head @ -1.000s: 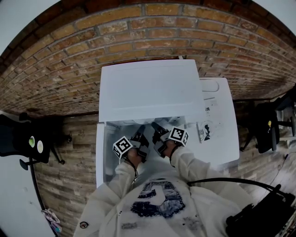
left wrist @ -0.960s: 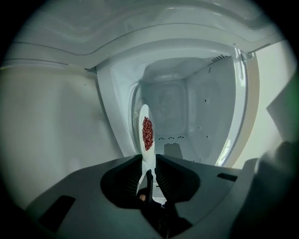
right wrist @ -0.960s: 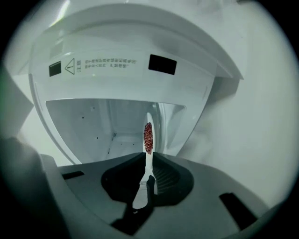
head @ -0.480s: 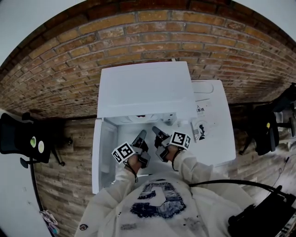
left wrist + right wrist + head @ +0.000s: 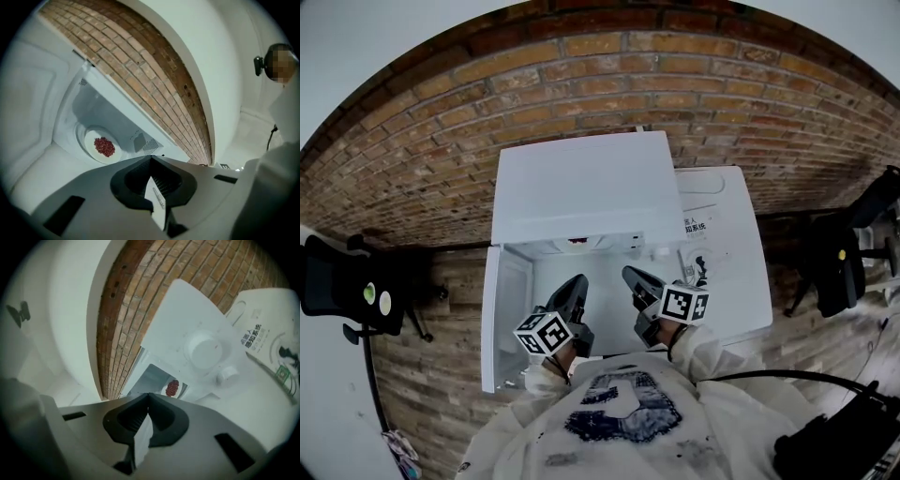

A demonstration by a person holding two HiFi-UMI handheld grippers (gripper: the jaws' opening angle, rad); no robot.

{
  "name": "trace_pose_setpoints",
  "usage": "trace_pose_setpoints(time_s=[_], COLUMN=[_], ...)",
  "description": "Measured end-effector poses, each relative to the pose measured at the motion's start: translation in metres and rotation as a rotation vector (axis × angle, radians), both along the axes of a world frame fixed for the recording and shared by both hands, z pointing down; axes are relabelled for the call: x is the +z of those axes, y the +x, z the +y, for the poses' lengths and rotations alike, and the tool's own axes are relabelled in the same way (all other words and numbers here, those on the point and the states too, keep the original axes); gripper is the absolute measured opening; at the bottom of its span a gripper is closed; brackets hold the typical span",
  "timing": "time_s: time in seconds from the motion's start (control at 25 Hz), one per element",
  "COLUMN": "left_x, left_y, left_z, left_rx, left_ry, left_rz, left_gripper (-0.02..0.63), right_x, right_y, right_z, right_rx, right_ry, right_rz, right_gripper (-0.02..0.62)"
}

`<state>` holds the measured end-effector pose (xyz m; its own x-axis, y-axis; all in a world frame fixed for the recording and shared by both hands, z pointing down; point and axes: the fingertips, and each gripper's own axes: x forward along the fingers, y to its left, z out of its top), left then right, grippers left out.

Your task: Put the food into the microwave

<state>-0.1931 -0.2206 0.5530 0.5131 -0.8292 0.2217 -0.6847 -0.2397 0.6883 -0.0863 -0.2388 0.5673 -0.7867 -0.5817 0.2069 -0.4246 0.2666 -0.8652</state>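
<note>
red food on plate | inside microwave (door open)

microwave door swung left; cavity clear save the plate.

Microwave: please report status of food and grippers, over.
Left gripper, right gripper: jaws shut, empty. Food on plate inside microwave. Door open, path clear.

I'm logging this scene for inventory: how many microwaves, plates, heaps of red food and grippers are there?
Microwave: 1
Plate: 1
Heap of red food: 1
Grippers: 2 (left gripper, right gripper; both just closed, empty)
Total: 5
</note>
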Motion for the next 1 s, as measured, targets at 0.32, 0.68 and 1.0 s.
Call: trace_pose_setpoints(time_s=[0.32,0.68,1.0], left_x=[-0.053,-0.077,-0.076], left_y=[0.003,0.012,0.009], left_z=[0.017,0.018,0.014], left_rx=[0.027,0.026,0.020], left_ry=[0.149,0.218,0.210], left_rz=[-0.310,-0.479,-0.500], left_gripper=[0.008,0.008,0.008], right_x=[-0.054,-0.090,-0.096], right_y=[0.025,0.036,0.041], right_z=[0.013,0.021,0.015], right_rx=[-0.036,-0.028,0.019], right_ry=[0.284,0.490,0.515], right_rz=[0.286,0.492,0.519], right_gripper=[0.014,0.014,0.012])
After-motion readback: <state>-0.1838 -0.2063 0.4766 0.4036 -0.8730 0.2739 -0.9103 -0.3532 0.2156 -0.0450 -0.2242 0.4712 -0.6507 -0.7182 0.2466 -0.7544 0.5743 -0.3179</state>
